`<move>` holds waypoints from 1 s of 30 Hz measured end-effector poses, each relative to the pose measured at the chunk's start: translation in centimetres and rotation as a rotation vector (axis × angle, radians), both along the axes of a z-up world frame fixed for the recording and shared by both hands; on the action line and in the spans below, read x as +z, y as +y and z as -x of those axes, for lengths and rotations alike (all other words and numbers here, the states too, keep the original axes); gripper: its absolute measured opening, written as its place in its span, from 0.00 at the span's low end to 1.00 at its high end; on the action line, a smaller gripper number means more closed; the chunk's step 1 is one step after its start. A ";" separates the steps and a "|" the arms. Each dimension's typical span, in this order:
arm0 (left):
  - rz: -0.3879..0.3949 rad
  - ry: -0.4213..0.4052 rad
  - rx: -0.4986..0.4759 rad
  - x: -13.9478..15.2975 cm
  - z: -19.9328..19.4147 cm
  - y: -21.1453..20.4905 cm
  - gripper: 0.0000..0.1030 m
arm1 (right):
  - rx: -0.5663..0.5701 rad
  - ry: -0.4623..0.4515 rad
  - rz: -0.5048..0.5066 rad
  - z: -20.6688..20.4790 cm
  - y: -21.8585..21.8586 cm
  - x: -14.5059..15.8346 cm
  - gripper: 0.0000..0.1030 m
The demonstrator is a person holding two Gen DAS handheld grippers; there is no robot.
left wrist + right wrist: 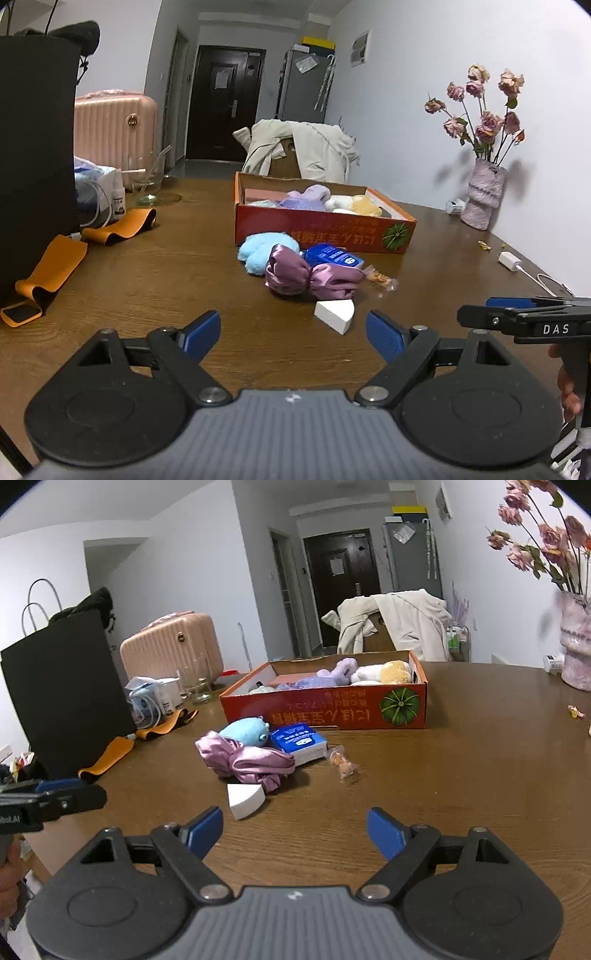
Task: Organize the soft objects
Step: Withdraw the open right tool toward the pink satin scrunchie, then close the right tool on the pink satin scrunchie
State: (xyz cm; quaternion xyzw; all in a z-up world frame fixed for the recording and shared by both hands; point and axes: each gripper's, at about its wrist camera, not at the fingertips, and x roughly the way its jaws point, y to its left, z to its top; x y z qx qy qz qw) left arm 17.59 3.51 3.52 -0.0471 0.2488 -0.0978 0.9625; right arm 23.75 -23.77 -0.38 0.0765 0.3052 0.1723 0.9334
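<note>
Part-way through the tidy-up – some soft things boxed, a small pile left on the table

Orange box (325, 710) already holds a lilac plush (341, 670) and a cream-yellow one (384, 672), maybe more, hard to tell at that angle. Just in front of the box sit the blue plush (258, 253), pink satin bow (314, 278), white sponge wedge (334, 314), blue tissue pack (299, 742) etc. Left gripper (293, 336) and right gripper (295, 830) both gape wide, holding nothing – short of the pile

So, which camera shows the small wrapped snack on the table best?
The right wrist view: the wrapped snack lies apart and unobstructed. In the left wrist view the purple satin cloth crowds it.
</note>
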 end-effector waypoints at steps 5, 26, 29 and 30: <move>-0.003 -0.016 0.016 -0.7 -2.1 -0.9 0.72 | 0.003 0.002 -0.084 -1.7 0.4 -0.7 0.82; 0.167 0.145 0.019 -6.1 -13.9 0.3 0.26 | 0.034 0.163 -0.202 -14.8 4.9 -6.7 0.46; 0.160 0.142 0.010 -6.3 -13.9 0.2 0.23 | 0.078 0.148 -0.188 -14.6 5.4 -6.4 0.32; 0.157 0.138 0.003 -6.3 -13.8 0.1 0.23 | 0.087 0.151 -0.195 -14.6 5.4 -6.4 0.25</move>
